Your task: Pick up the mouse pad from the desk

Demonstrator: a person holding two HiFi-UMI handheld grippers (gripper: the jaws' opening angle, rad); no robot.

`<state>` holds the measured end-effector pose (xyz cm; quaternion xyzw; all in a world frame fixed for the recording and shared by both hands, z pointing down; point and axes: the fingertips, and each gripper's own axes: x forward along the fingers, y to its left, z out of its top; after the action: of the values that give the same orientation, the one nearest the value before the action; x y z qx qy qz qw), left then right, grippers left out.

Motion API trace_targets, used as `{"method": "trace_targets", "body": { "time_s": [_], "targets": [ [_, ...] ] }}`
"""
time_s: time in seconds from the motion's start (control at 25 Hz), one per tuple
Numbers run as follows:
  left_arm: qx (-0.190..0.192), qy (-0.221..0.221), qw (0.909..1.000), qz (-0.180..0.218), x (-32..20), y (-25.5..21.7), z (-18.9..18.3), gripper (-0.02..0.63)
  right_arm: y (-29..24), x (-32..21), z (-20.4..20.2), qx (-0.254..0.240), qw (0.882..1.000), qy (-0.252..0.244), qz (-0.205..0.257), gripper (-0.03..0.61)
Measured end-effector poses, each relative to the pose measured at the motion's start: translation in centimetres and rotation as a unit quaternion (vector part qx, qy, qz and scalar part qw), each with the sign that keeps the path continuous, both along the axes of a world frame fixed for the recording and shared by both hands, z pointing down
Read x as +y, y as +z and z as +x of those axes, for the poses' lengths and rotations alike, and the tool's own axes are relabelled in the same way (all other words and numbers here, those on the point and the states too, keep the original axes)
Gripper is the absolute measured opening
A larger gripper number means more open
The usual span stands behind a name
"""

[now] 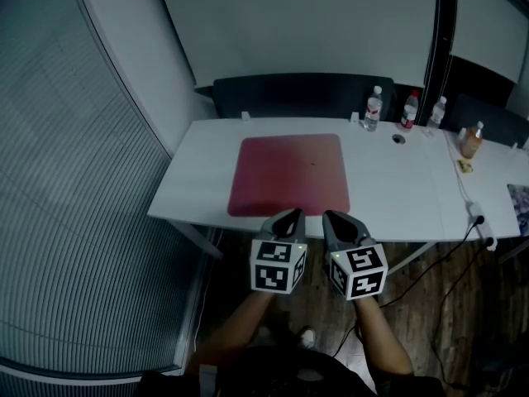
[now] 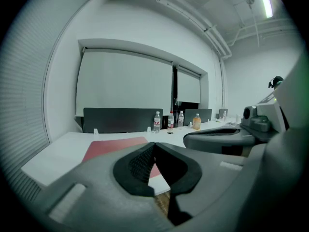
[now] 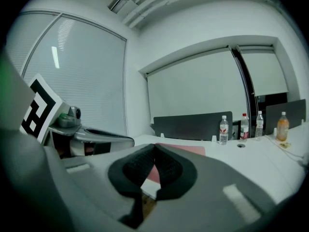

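So: red mouse pad (image 1: pixel 289 174), flat on the white desk (image 1: pixel 397 193), untouched, just beyond my tips. Left gripper (image 1: pixel 292 215): jaws closed together, nothing held. Right gripper (image 1: pixel 332 217): likewise closed, empty. Done: nothing yet. Remaining, I judge: reach, grip an edge, lift.

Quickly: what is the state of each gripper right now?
Left gripper: closed, holding nothing.
Right gripper: closed, holding nothing.
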<state>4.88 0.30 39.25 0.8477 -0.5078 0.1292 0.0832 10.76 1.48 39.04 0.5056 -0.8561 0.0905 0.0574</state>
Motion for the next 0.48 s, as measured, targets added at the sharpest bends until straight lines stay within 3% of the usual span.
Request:
{"method": "trace_targets", "body": {
  "time_s": [0.48],
  "targets": [
    [0.006, -0.003, 1.0, -0.001, -3.1, 0.7, -0.7, 0.006, 0.3, -2.9, -0.1, 0.01, 1.0, 0.003, 0.003, 0.002]
  ]
}}
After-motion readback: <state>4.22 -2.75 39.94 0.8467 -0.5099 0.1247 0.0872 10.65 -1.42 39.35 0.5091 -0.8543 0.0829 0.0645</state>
